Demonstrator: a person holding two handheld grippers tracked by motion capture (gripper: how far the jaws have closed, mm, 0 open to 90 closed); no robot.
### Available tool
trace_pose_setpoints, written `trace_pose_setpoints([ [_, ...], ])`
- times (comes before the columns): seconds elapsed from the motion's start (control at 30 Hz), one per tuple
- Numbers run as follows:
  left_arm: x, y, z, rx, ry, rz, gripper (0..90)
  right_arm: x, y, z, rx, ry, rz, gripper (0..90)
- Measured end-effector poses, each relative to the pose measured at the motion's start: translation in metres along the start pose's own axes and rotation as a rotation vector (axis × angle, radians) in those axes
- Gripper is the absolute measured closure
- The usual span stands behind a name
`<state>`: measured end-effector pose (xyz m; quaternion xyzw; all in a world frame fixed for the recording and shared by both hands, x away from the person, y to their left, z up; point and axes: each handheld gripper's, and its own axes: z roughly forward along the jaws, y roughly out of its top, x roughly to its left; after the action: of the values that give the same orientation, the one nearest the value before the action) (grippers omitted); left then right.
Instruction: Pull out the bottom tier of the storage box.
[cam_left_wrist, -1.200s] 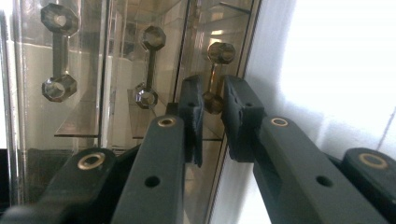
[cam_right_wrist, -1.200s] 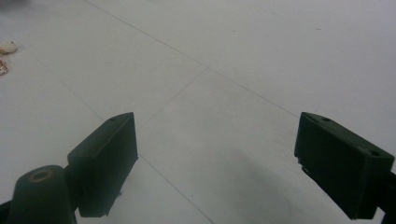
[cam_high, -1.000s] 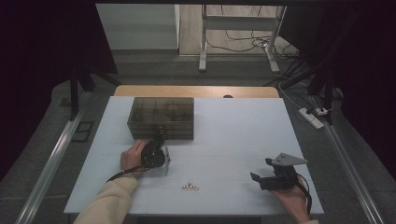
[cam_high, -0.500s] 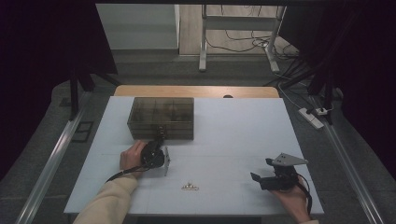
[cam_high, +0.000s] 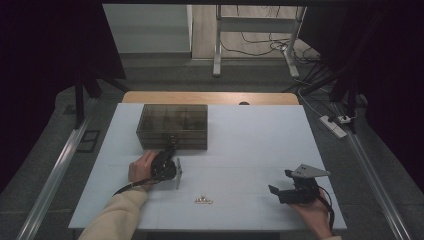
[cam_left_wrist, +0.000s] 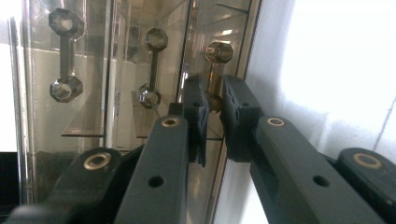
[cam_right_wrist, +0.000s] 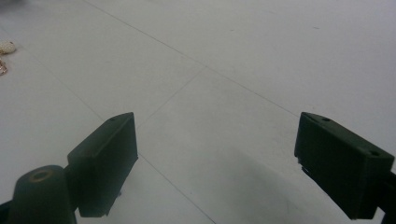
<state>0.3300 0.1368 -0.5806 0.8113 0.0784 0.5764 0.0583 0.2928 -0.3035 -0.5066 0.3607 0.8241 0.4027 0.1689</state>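
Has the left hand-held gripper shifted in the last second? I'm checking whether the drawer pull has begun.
No. The left hand-held gripper sits at the same spot against the front of the smoky transparent plastic drawer box, clamped on its brass drawer handle.

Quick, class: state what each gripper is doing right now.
Left gripper: shut on the drawer handle of the clear box.
Right gripper: open, holding nothing, above the table.

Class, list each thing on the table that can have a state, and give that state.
Drawer box: drawers shut.
Handle: clamped by the left gripper.
Left gripper: shut on the handle.
Right gripper: open, holding nothing.
Small ornament: lying loose on the table.
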Motion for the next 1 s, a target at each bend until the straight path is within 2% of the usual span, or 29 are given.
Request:
trace_pose_setpoints([
  [0.5, -0.0012, 0.0012, 0.0010, 0.006, 0.000, 0.004, 78.4, 0.0007, 0.0004, 0.0005, 0.002, -0.006, -0.003, 12.7],
  [0.7, -0.0015, 0.0024, 0.0015, -0.006, 0.004, 0.009, 78.1, 0.0008, 0.0004, 0.0008, 0.004, -0.005, -0.002, 12.7],
  [0.77, -0.0019, 0.0042, 0.0016, -0.010, 0.007, 0.015, 78.1, 0.0009, 0.0004, 0.0009, 0.004, -0.005, -0.001, 12.8],
  [0.83, -0.0038, 0.0056, 0.0018, -0.009, 0.018, 0.037, 77.3, 0.0009, 0.0004, 0.0008, 0.004, -0.005, -0.002, 12.8],
  [1.0, -0.0024, 0.0047, 0.0016, -0.008, 0.014, 0.033, 79.1, 0.0001, 0.0001, 0.0002, 0.000, 0.000, 0.002, 12.7],
])
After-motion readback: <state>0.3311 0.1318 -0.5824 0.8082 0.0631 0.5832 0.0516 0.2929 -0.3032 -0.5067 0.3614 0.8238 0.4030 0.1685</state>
